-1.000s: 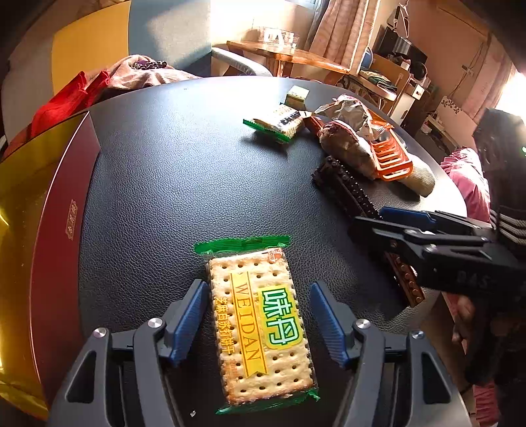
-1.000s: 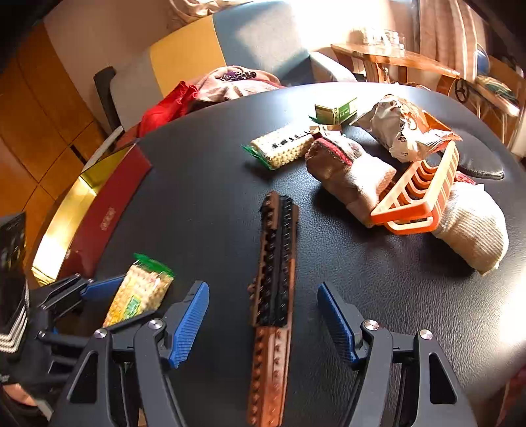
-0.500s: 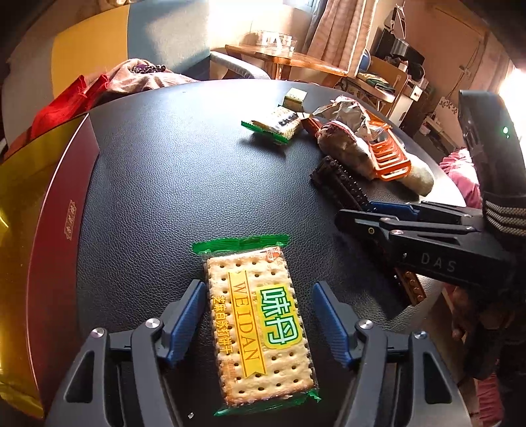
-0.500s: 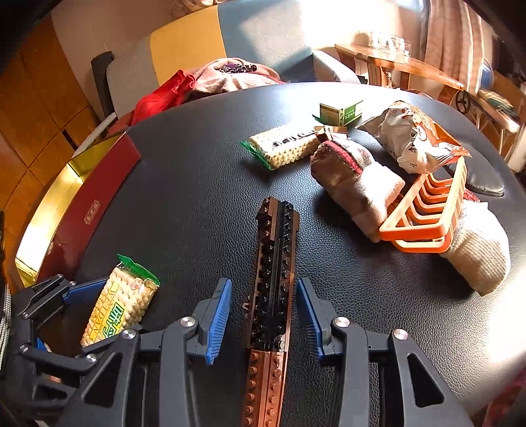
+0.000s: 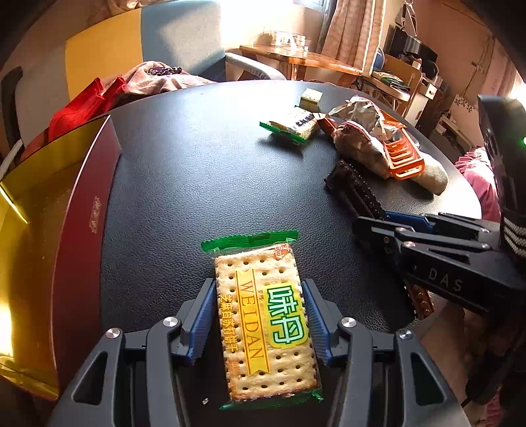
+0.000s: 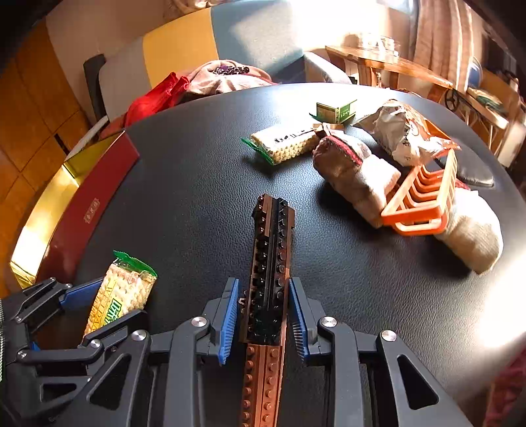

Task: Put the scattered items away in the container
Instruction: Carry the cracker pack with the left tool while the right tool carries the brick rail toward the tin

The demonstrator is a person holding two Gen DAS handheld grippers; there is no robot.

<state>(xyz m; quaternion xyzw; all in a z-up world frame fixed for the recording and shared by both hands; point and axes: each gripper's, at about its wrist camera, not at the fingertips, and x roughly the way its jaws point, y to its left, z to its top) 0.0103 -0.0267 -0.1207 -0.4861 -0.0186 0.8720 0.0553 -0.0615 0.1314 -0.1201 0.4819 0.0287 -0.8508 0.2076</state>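
A black table [image 5: 203, 170] stands in warm sunlight. Behind its far edge is a chair [image 6: 203, 42] in yellow, grey and blue, with red cloth [image 6: 154, 98] on it. A wooden table [image 5: 296, 59] and curtains [image 5: 355, 29] stand further back.

Left tool [image 5: 259, 315]: dark grey-black plastic frame with triangular cut-outs, round silver screw heads at the pivots, fingers [image 5: 202, 320] lined with ribbed blue pads. Right tool [image 6: 263, 315]: same build, same blue ribbed pads, silver screws. Seen from the left wrist view, the right tool [image 5: 371, 226] carries pale "DAS" lettering on its side, a black body behind with white stripes and a small green light.
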